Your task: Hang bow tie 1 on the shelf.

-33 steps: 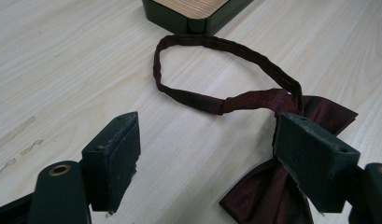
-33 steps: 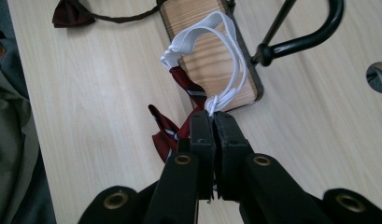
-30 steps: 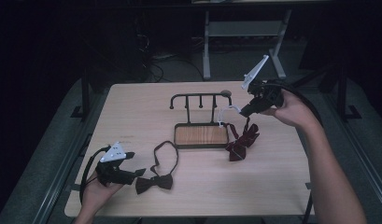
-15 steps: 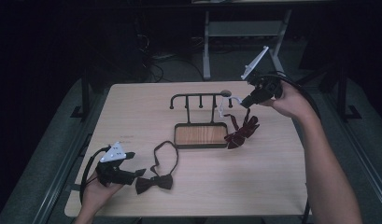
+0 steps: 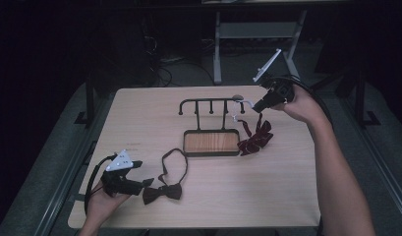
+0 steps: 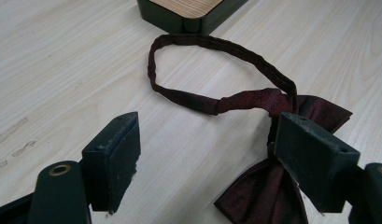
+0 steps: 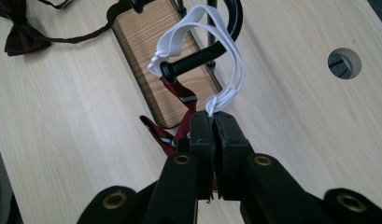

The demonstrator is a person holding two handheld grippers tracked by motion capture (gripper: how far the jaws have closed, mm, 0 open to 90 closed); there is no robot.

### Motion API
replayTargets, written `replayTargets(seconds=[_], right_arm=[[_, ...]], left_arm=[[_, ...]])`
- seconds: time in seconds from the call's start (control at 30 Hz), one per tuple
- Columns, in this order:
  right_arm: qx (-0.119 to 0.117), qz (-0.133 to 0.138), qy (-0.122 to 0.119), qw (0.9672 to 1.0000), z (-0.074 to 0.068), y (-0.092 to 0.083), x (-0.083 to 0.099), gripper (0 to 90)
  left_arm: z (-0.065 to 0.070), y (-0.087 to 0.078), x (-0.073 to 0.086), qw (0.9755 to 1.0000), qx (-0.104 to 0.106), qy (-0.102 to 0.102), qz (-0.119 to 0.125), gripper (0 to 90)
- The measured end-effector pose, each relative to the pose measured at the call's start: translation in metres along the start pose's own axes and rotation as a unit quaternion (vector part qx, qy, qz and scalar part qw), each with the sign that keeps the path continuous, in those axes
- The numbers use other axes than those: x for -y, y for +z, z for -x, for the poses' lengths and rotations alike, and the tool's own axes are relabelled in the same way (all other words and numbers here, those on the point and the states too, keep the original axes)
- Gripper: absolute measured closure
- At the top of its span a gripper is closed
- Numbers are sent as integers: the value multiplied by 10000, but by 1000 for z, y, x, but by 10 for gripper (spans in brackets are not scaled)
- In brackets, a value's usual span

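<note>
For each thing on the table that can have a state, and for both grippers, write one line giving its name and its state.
Right gripper: shut on the white elastic band.
White elastic band: looped over the rack's end peg, pulled taut.
Striped bow tie: hanging from the band, lower end on the table.
Rack: upright, other pegs bare.
Left gripper: open, jaws astride the dark bow tie.
Dark bow tie: flat on the table, strap looped.

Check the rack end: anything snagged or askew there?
The right gripper is shut on the white strap, looped over the rack's end hook. The striped bow tie trails off it onto the table, half draped, not hanging clear.
</note>
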State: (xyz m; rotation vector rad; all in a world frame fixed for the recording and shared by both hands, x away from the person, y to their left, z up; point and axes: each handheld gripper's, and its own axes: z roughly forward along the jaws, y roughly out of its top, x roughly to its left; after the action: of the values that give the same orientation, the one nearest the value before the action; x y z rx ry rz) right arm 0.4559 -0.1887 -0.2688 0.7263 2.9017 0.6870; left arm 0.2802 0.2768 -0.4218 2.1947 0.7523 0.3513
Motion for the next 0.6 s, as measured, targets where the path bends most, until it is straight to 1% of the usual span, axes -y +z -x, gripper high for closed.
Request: replayTargets(seconds=[0.07, 0.43, 0.5, 0.57, 0.6], right_arm=[[-25, -1, 47, 10000, 2, 2, 2, 860], [-41, -9, 138, 9999, 5, 7, 7, 834], [-81, 2, 139, 9999, 5, 8, 7, 832], [-95, 6, 137, 9999, 5, 8, 7, 829], [-106, 19, 121, 9999, 5, 8, 8, 826]], left_arm=[[0, 0, 0, 10000, -5, 5, 7, 222], [0, 0, 0, 10000, -13, 11, 12, 225], [0, -1, -1, 10000, -19, 23, 21, 230], [0, -2, -1, 10000, -38, -24, 78, 230], [-1, -2, 0, 10000, -41, -3, 43, 230]])
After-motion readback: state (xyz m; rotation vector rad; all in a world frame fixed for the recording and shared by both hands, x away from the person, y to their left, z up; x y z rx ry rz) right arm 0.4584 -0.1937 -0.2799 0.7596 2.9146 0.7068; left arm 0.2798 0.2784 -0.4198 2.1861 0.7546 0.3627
